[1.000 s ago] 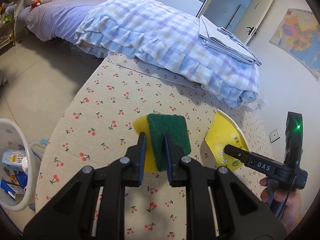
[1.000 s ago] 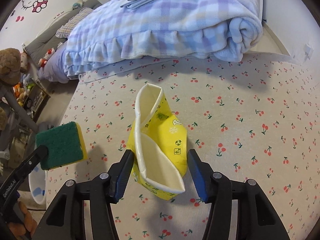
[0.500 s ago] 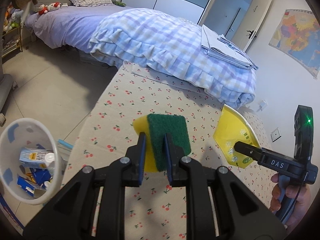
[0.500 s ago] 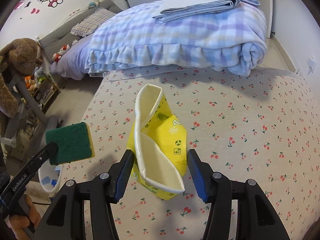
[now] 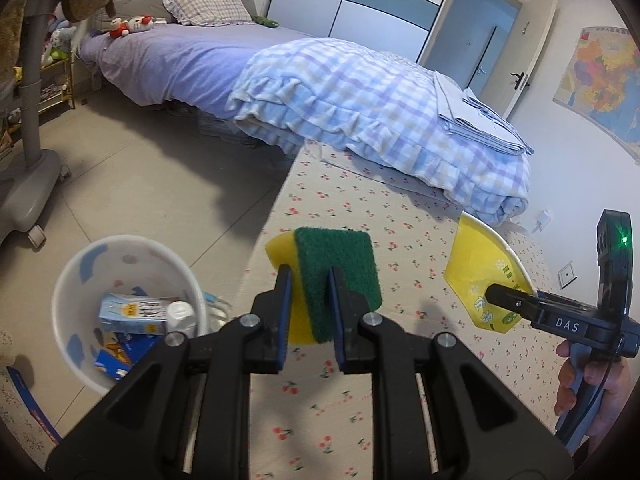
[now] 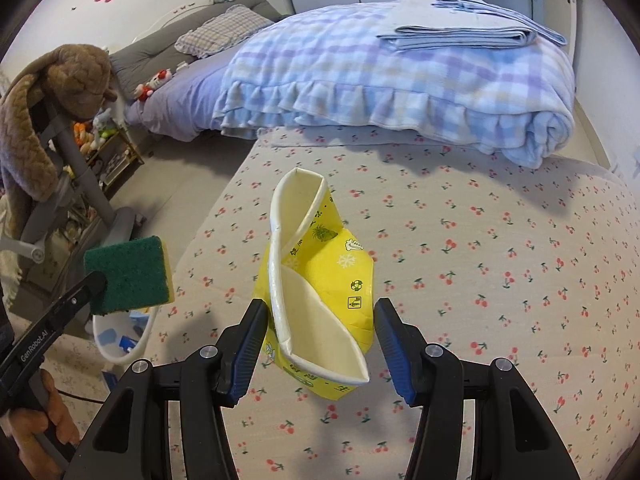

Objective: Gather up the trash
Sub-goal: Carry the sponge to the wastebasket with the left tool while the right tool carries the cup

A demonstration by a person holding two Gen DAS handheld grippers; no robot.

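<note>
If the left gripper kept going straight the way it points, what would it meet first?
Probably the cherry-print bed cover just ahead, then the rolled checked blanket; depth is hard to judge. The left gripper holds the sponge.

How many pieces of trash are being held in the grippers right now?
2. A green-and-yellow scrubbing sponge sits clamped in the left gripper; a crushed yellow paper cup is in the right gripper, both raised above the cherry-print bedsheet.

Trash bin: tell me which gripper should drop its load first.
Left, probably. The left gripper, shut on the sponge, is nearest the white bin on the floor off the mattress edge. The right gripper holds the crushed yellow cup farther over the mattress.
</note>
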